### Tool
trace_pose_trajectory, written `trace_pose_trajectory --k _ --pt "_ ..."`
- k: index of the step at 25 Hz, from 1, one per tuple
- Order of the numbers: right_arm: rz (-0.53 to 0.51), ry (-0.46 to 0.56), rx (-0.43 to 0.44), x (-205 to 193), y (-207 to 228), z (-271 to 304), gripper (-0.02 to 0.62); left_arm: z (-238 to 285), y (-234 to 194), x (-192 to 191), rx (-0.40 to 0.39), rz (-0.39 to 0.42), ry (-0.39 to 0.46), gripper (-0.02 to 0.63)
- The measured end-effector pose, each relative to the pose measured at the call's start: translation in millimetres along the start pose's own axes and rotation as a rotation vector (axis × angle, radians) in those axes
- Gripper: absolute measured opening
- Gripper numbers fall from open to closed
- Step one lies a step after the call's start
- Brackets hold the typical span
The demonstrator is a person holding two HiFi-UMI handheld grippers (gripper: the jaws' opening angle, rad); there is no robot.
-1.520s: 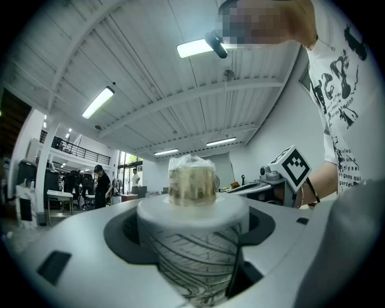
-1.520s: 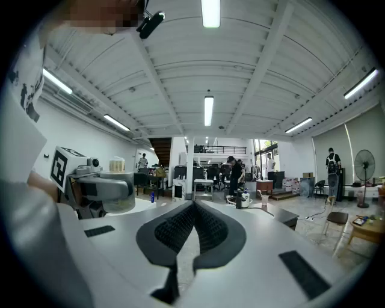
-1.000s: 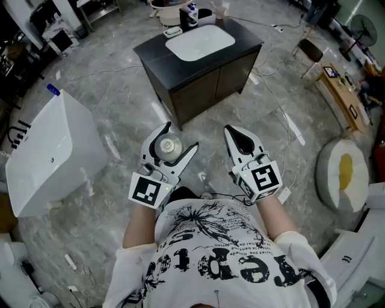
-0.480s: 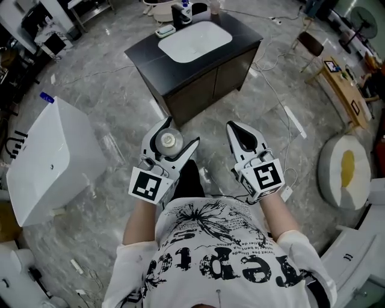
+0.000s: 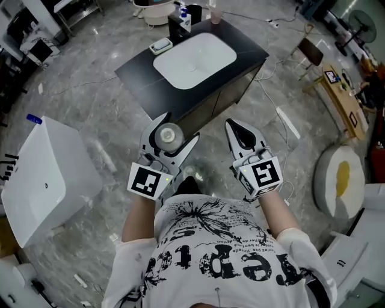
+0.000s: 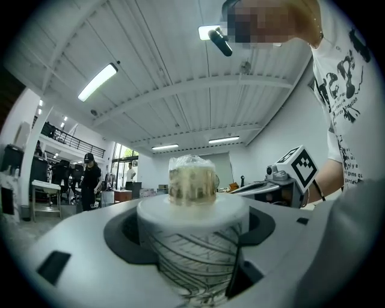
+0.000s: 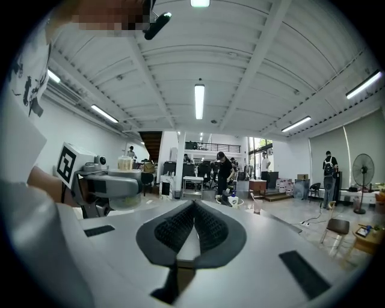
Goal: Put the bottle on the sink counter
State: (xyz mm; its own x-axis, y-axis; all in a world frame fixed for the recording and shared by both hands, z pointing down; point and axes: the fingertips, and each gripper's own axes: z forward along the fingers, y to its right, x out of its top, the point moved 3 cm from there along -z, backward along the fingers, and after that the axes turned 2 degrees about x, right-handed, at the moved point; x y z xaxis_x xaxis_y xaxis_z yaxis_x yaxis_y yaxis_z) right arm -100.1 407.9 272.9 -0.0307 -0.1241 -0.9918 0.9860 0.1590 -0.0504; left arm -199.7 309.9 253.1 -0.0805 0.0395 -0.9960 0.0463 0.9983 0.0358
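My left gripper [image 5: 170,133] is shut on a white bottle [image 5: 168,136] with a pale cap, held upright at chest height. In the left gripper view the bottle [image 6: 194,228] fills the space between the jaws, its wrapped cap on top. The right gripper [image 5: 239,133] is beside it, shut with nothing between its fingers; in the right gripper view its dark pads [image 7: 194,227] meet. Ahead stands the dark sink counter [image 5: 139,73] with a white basin [image 5: 194,51]. Both grippers hang short of the cabinet's near edge.
On the counter's far side lie a small soap dish [image 5: 160,45], a dark faucet with a bottle [image 5: 183,19] and a pink cup [image 5: 215,16]. A white tub [image 5: 42,174] stands at left, a round white thing [image 5: 340,180] at right. Cables cross the grey floor.
The sink counter has come closer and sits lower in the head view. Both grippers keep their hold and spacing, with the bottle still in the left one.
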Motion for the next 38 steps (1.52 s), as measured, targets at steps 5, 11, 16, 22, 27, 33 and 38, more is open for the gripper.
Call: trace_pose_trajectory --k 5,11,16,22,27,33,38 --pt "-0.005 -0.007 0.011 13.1 30.9 96.4 0.015 45.4 -88.0 -7.6 0.019 -0.008 0.001 0.347" --pt "0.001 -0.028 0.022 12.7 65.9 180.3 0.015 86.5 -164.2 -24.5 0.071 -0.001 -0.072 0.347" --pt "0.032 -0.049 0.087 4.9 83.4 234.3 0.015 107.5 -200.5 -43.4 0.123 -0.020 -0.101 0.347" --pt "0.017 -0.059 0.233 -5.4 108.8 316.1 0.015 142.3 -255.1 -61.1 0.259 -0.012 -0.121 0.347" --pt "-0.015 -0.080 0.396 -4.5 129.1 390.7 0.015 172.4 -305.8 -75.8 0.416 -0.032 -0.137 0.347" --pt "-0.063 -0.108 0.569 -11.1 150.2 474.2 0.015 211.5 -365.7 -93.7 0.608 -0.042 -0.118 0.347" --pt "-0.074 -0.142 0.671 -40.2 150.9 532.1 0.015 232.8 -414.3 -136.3 0.710 -0.043 -0.169 0.347"
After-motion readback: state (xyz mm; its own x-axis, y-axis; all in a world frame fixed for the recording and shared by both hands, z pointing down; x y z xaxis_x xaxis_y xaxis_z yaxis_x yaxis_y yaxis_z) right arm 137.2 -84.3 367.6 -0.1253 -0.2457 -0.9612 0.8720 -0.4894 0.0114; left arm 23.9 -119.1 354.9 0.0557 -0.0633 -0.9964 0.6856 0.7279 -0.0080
